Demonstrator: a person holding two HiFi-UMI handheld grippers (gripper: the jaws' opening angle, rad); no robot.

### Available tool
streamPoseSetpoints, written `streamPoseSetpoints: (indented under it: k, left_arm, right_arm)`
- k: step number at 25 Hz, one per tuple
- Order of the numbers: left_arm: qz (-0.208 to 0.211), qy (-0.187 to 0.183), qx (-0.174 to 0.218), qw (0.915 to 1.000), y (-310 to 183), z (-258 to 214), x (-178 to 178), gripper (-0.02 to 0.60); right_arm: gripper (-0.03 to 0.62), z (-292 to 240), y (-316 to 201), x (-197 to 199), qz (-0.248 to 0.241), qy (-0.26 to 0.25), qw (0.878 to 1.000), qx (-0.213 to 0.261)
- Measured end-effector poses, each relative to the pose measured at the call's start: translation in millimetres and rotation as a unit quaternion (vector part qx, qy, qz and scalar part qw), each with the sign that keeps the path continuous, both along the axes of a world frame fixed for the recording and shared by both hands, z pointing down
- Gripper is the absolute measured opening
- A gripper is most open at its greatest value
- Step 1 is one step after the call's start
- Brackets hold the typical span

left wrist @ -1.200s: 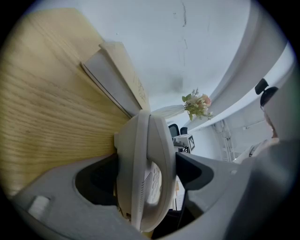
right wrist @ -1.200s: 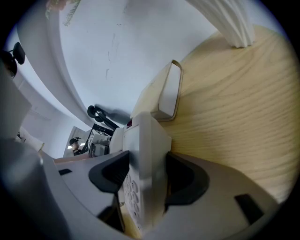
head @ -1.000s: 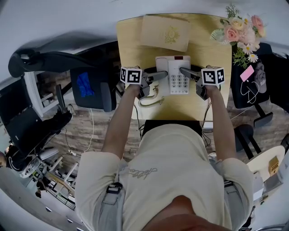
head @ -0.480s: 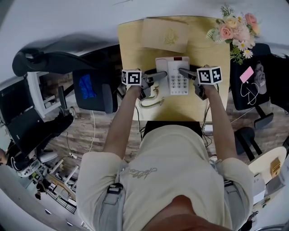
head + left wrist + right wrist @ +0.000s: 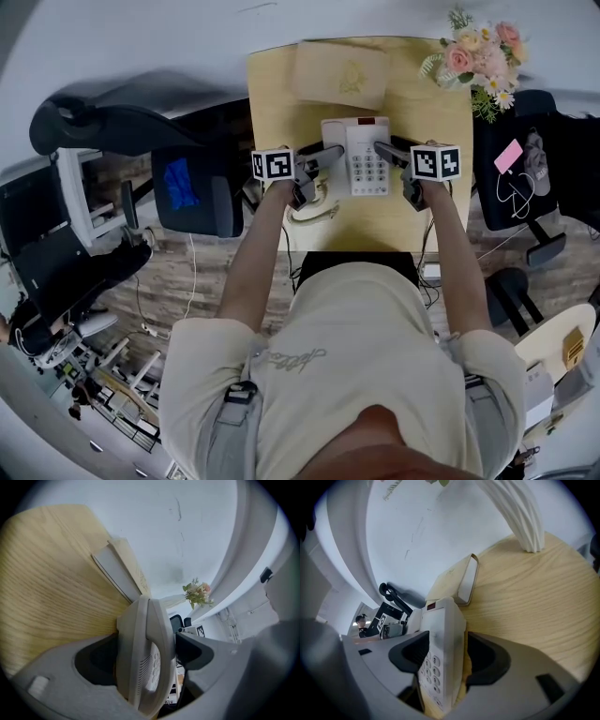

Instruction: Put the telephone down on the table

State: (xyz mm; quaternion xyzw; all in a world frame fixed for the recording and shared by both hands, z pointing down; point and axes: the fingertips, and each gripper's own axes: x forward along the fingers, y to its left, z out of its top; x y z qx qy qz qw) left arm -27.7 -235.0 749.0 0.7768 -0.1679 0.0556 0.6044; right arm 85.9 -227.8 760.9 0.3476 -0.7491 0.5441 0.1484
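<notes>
Head view: telephone (image 5: 366, 171) clamped between left tongs (image 5: 328, 154), right tongs (image 5: 383, 150).

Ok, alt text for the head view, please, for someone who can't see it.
From above, a person holds a white telephone between the left gripper and right gripper over a wooden table. Flowers stand at its far right corner.

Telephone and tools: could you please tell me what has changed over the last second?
Nothing has visibly moved; the slight shift in the head view looks like the camera's own. The left tool and right tool stay shut on the sides of the telephone over the table, with the book and flowers where they were.
</notes>
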Motion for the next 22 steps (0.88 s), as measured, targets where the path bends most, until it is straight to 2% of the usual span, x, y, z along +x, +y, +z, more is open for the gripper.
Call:
streamPoseSetpoints:
  k: [12,18,22]
  left_arm:
    - [-0.045,0.026,0.016,0.9985,3,-17,-14,0.388]
    - [-0.022,-0.024,0.059,0.9977,27,-20,-20,0.388]
    - [-0.019,-0.037,0.07,0.9967,45,-22,-26,0.388]
  right_arm:
    - [0.25,-11,18,9,-0.008,0.016,1.0,0.023]
    - [0.249,-22,28,14,-0.008,0.019,0.999,0.036]
    - [0.247,-29,40,13,-0.022,0.015,0.999,0.043]
